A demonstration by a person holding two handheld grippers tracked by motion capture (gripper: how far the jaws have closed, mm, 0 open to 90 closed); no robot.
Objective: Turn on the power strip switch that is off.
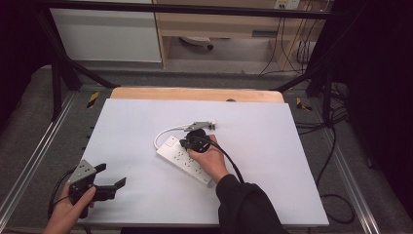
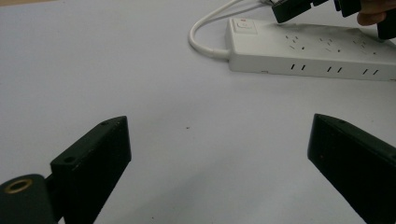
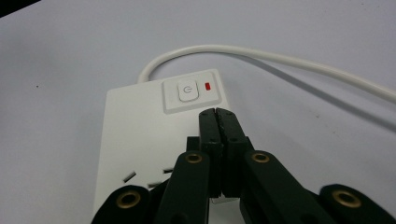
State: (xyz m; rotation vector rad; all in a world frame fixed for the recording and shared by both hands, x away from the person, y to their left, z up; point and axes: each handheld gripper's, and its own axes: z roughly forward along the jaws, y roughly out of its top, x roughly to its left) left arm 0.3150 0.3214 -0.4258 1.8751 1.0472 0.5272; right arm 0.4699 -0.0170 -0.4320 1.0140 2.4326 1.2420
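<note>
A white power strip (image 1: pixel 187 162) lies slantwise on the white table, its cord (image 1: pixel 165 132) looping off its far end. In the right gripper view its push button (image 3: pixel 187 92) and a red light (image 3: pixel 208 86) sit at that end. My right gripper (image 3: pixel 217 113) is shut with nothing between its jaws, its tips just short of the button, over the strip (image 3: pixel 135 135). In the high view this gripper (image 1: pixel 186 142) hovers above the strip's switch end. My left gripper (image 1: pixel 111 176) stands open near the table's front left, pointing at the strip (image 2: pixel 317 53) from a distance.
The white board (image 1: pixel 263 146) lies on a wooden table whose far edge (image 1: pixel 195 93) shows. Black frame legs and cables (image 1: pixel 331 161) run along both sides. Shelving stands beyond the table.
</note>
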